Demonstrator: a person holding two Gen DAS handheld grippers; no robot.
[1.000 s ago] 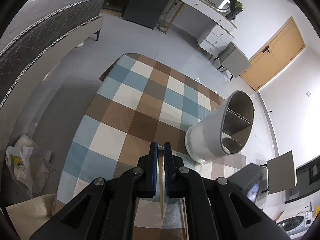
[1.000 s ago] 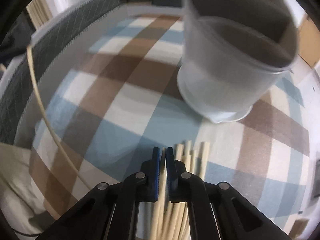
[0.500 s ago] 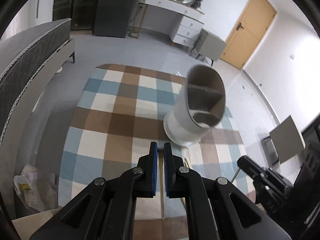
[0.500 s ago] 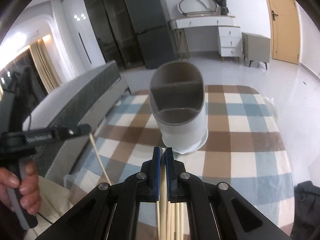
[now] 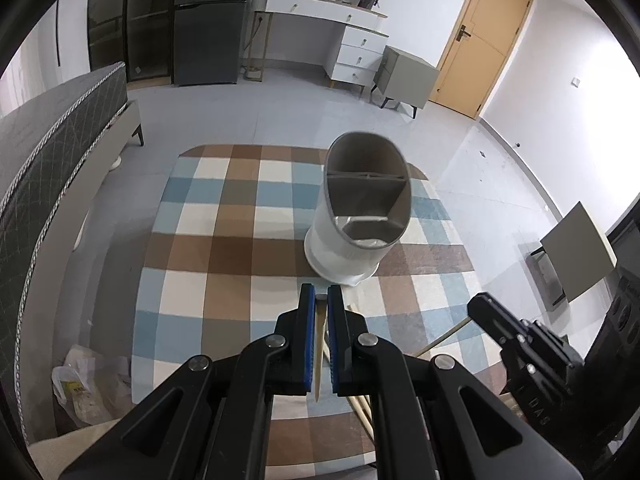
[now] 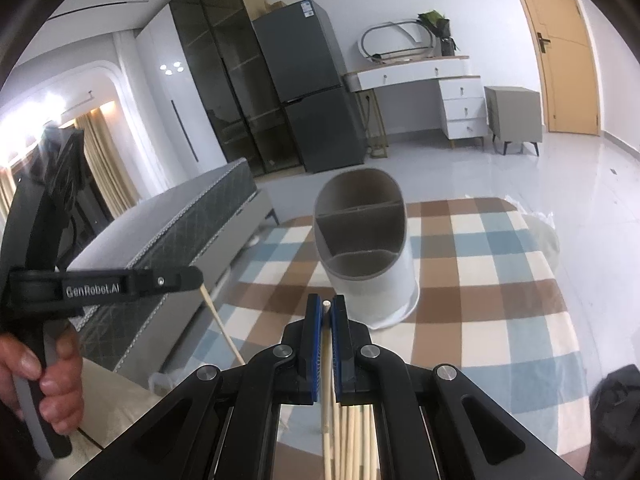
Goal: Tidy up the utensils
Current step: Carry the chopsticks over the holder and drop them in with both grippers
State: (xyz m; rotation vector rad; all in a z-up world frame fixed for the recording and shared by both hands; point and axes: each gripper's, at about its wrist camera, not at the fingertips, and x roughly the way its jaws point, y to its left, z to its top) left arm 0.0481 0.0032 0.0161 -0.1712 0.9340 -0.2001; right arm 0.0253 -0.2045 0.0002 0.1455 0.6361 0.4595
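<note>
Asker: Chopsticks, where are they in the left wrist view?

Describer: One chopstick point(image 5: 319, 344) is pinched between the pads of the left gripper point(image 5: 321, 300), its thin tip pointing back toward the camera. More chopsticks point(image 5: 362, 404) lie on the checked tablecloth point(image 5: 224, 248) just under the gripper. The holder point(image 5: 360, 216), a white oval tub with dividers, stands upright just beyond the fingertips. The right gripper point(image 5: 486, 308) shows at the right edge, carrying its own stick.

Asker: And the right wrist view?

Describer: The right gripper point(image 6: 327, 304) is pressed shut on a chopstick point(image 6: 327, 360), blunt end forward and aimed at the holder point(image 6: 364, 248) ahead. The loose pile point(image 6: 356, 436) lies below it on the cloth point(image 6: 480, 280). At left, a hand point(image 6: 36, 376) squeezes the left gripper point(image 6: 196, 280), a chopstick point(image 6: 222, 324) hanging down from its tip.

Asker: Why held like this?

Describer: Probably so that each stick can be carried over a compartment and dropped in. Both are lifted off the table, neither is over the holder yet, and no stick shows inside it.
</note>
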